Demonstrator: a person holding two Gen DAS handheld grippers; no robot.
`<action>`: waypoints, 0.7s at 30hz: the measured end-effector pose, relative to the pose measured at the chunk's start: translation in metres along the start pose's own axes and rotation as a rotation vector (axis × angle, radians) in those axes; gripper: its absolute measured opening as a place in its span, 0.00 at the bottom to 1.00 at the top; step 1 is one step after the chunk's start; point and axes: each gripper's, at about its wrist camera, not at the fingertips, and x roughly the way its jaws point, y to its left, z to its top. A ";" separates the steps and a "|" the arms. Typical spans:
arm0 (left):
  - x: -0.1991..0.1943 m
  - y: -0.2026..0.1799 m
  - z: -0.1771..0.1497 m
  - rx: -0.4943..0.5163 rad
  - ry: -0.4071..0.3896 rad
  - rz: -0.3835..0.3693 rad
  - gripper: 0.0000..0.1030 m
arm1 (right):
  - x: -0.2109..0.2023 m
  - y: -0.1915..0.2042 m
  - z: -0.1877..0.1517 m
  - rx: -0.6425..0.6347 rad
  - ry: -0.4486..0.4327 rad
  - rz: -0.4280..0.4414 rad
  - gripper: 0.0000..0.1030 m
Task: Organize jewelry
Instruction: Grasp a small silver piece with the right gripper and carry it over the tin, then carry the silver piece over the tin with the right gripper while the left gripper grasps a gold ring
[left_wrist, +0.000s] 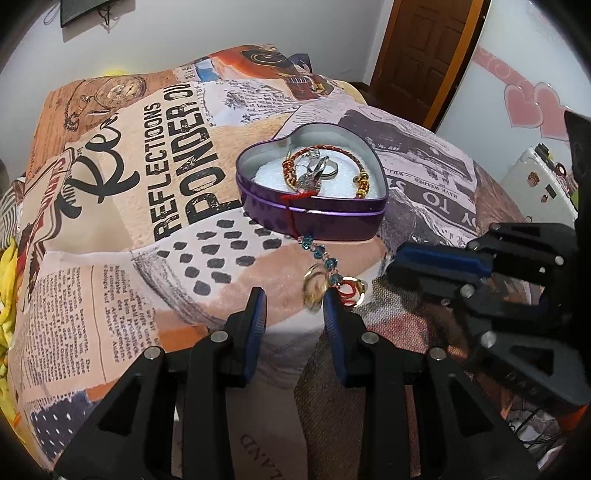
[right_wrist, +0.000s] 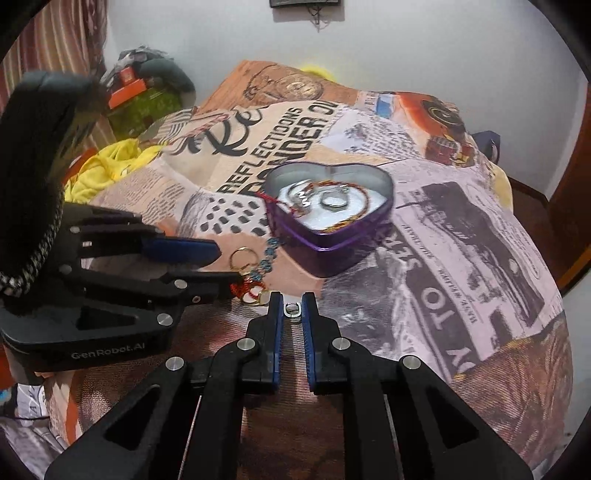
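A small silver ring (right_wrist: 293, 309) sits pinched between the blue pads of the right claw (right_wrist: 293, 308), low over the newspaper-print cloth (right_wrist: 461, 236). Just beside it, the left claw (left_wrist: 295, 299) stands apart around the gold hoops of a blue-beaded charm strand (left_wrist: 325, 260), which trails from the open purple heart-shaped tin (left_wrist: 314, 210) holding rings and a braided red-gold bracelet (left_wrist: 354, 162).

Gold ring (left_wrist: 313, 287) motion-blurred; left fingers (left_wrist: 334, 314) hide red charm (left_wrist: 349, 291)

L claw (left_wrist: 294, 301) open, R claw (right_wrist: 293, 307) pinched.
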 end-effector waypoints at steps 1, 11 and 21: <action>0.001 -0.001 0.001 0.003 0.000 0.002 0.29 | -0.002 -0.003 0.001 0.008 -0.003 -0.003 0.09; 0.001 -0.008 0.001 0.027 -0.001 0.020 0.16 | -0.011 -0.013 0.003 0.047 -0.022 -0.013 0.09; -0.024 -0.003 0.001 -0.007 -0.040 0.031 0.16 | -0.030 -0.016 0.011 0.057 -0.065 -0.033 0.09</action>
